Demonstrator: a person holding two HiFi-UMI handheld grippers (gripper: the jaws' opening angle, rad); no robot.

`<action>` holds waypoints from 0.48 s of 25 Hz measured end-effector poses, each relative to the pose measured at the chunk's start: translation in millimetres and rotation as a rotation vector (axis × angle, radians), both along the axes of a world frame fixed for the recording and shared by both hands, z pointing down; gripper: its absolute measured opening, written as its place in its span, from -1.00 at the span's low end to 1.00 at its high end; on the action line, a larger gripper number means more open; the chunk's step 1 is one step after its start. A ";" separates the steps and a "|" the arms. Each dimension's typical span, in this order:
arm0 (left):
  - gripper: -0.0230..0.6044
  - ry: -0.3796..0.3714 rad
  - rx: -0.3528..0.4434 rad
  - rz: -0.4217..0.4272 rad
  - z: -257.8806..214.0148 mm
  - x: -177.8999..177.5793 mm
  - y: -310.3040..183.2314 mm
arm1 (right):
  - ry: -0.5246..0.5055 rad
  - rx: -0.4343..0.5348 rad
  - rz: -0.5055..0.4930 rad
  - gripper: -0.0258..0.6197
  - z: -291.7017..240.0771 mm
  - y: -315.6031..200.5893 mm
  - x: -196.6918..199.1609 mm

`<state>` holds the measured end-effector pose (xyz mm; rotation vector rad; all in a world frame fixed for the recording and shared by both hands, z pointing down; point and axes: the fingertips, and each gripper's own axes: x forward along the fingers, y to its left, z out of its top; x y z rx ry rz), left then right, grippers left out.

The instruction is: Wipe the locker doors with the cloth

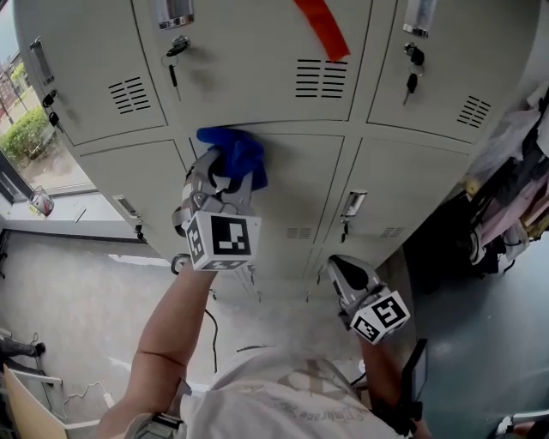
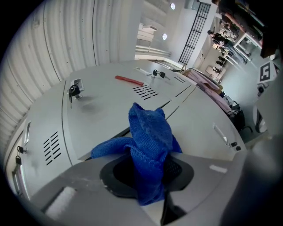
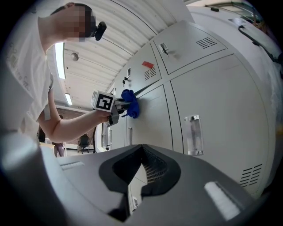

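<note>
A blue cloth (image 1: 233, 157) is bunched against the grey locker doors (image 1: 292, 197), at the seam between the upper and lower middle doors. My left gripper (image 1: 226, 178) is shut on the cloth and holds it to the metal. In the left gripper view the cloth (image 2: 150, 137) fills the gap between the jaws of the left gripper (image 2: 148, 165). My right gripper (image 1: 337, 267) hangs lower, in front of the bottom right door, shut with nothing in it. In the right gripper view the right gripper (image 3: 141, 150) has its jaws closed, and the cloth (image 3: 129, 102) shows further along the lockers.
A red strip (image 1: 323, 26) is stuck on the upper middle door. Keys (image 1: 174, 53) hang from the upper locks. A handle (image 1: 352, 204) juts from the lower right door. Clothes and bags (image 1: 515, 189) crowd the right. A cable (image 1: 210, 334) lies on the floor.
</note>
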<state>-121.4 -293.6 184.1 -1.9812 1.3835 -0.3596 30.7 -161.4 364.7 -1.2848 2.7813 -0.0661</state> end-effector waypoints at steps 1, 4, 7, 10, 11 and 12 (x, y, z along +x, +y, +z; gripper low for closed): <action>-0.58 -0.002 -0.002 0.009 -0.2 5.0 0.5 | -0.001 0.000 0.001 -0.90 0.1 1.0 0.9; -0.58 -0.009 -0.005 0.038 -2.0 20.9 2.4 | -0.005 0.001 0.007 -0.90 0.1 3.9 4.8; -0.58 -0.018 -0.002 0.063 -4.5 37.0 4.1 | -0.008 0.003 0.015 -0.90 -0.1 6.6 9.9; -0.58 -0.031 0.002 0.091 -6.7 54.6 6.0 | -0.013 0.007 0.026 -0.90 -0.3 9.0 16.1; -0.58 -0.039 0.002 0.102 -7.2 61.3 6.7 | -0.016 0.008 0.031 -0.90 -0.1 9.8 18.3; -0.58 -0.046 0.002 0.114 -7.6 68.2 7.5 | -0.019 0.008 0.036 -0.90 0.1 10.6 20.6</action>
